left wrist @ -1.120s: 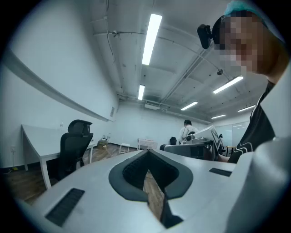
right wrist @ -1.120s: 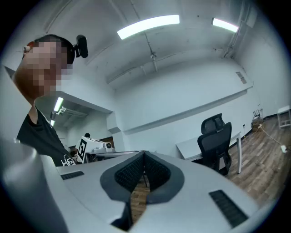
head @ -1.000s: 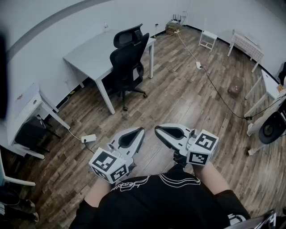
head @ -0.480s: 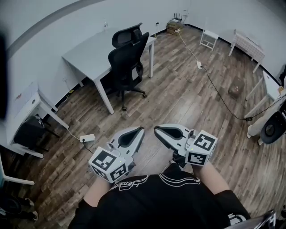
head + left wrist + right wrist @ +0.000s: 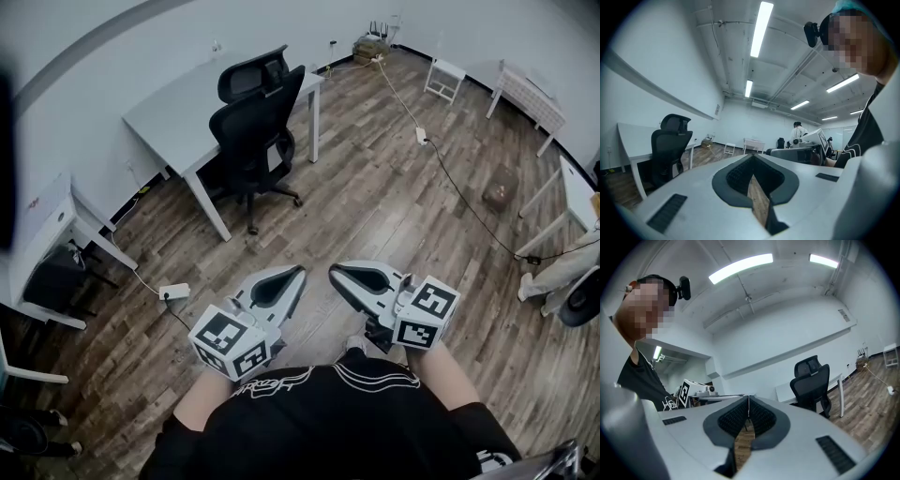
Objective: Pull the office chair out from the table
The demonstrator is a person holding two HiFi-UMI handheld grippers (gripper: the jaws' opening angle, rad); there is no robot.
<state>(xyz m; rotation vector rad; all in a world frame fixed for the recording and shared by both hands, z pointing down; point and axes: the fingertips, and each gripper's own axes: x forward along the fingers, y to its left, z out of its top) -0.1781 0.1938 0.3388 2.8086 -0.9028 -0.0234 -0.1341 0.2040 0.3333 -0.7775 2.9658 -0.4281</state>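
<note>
The black mesh office chair (image 5: 255, 131) is tucked under the white surface (image 5: 169, 112), far from the left gripper (image 5: 296, 274) and right gripper (image 5: 335, 273), both closed tight and empty, so they might only bump it, not grab it

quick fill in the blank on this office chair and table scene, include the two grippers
The office chair is ____ in colour.
It stands pushed in at the ____ table.
The left gripper and the right gripper both have their jaws ____, with nothing between them.
The floor is laid with ____ planks.

Missing words: black; white; shut; wood
</note>
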